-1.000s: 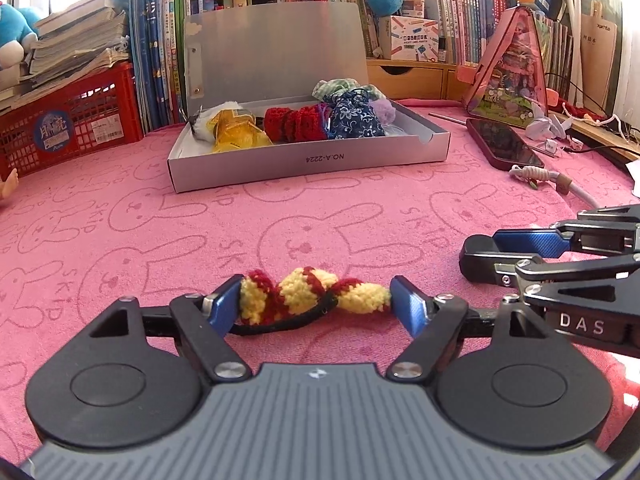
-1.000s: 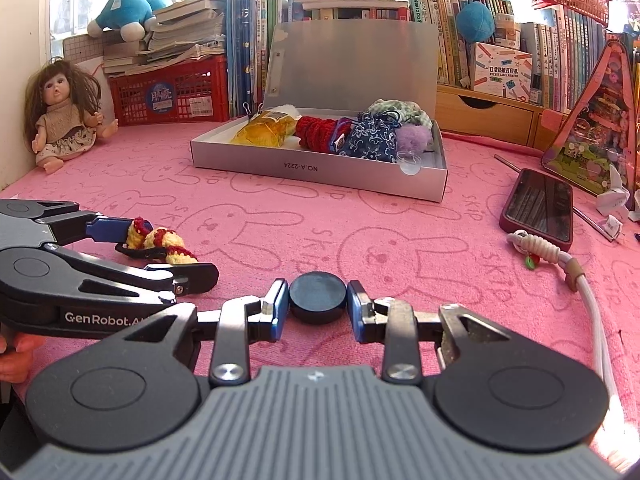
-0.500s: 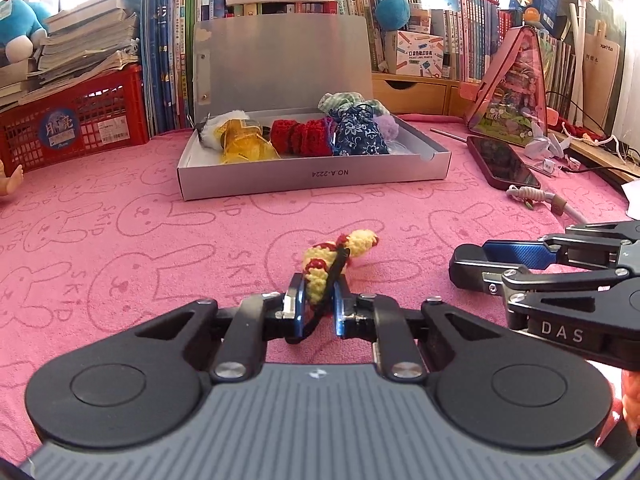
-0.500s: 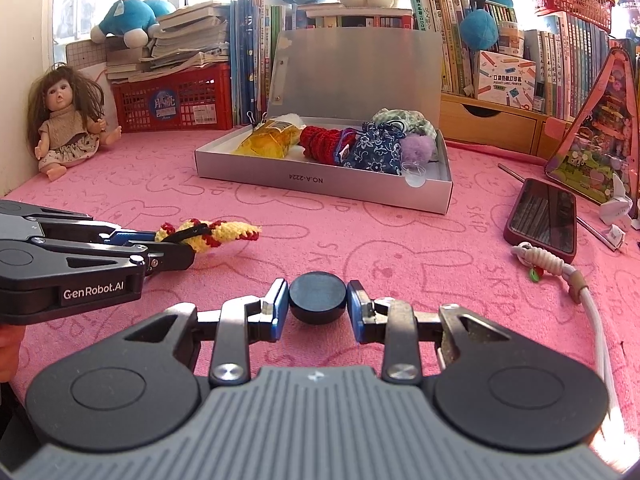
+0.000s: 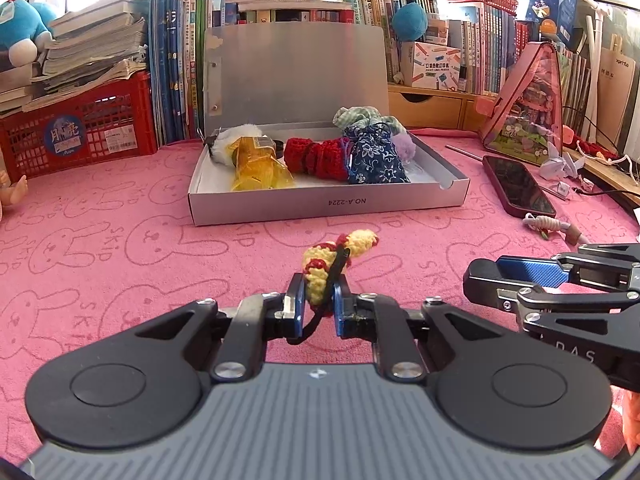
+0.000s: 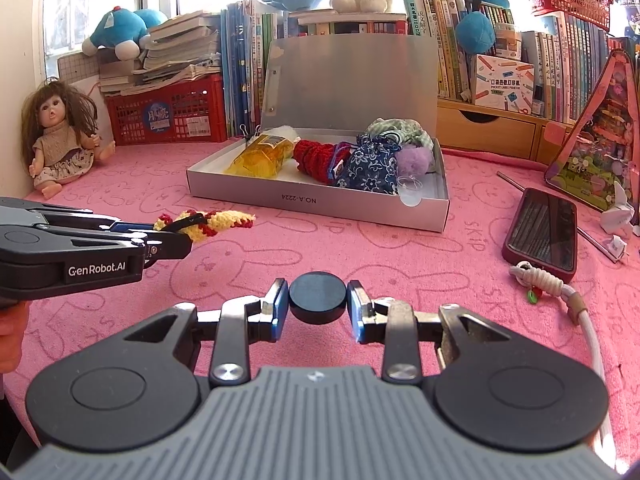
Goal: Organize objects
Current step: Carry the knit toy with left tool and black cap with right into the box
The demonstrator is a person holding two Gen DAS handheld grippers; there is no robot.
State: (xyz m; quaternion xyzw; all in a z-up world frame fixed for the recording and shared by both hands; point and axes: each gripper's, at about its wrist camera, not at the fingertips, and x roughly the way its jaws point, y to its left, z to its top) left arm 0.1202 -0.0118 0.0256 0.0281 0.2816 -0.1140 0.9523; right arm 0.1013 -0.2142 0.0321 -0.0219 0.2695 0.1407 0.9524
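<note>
Left wrist view: the left gripper point(image 5: 318, 304) is clamped tight on the yellow-and-red crocheted hair tie with a black elastic band point(image 5: 336, 258). A second ago that tie lay stretched flat on the pink rabbit-print cloth point(image 5: 120, 248) between wide-spread jaws; now it stands bunched up between the blue pads, its free end poking forward and the black loop hanging down behind. The gripper sits a little higher than before, so the tie looks lifted clear of the cloth. Ahead lies the open silver cardboard box with its lid raised point(image 5: 328, 204), already holding a yellow packet, a red knitted piece and a blue floral pouch. The pick-up therefore seems finished, and carrying the tie over to the box is the likely next step.

Right wrist view: the right gripper point(image 6: 317, 304) holds a flat black round disc point(image 6: 317, 297) between narrowly set pads, just as it did a second ago, low over the cloth. At the left edge the left gripper shows side-on, the crocheted tie sticking out of its tips toward the box, above the cloth and well short of the box's near wall. The disc probably awaits its own turn.
</note>
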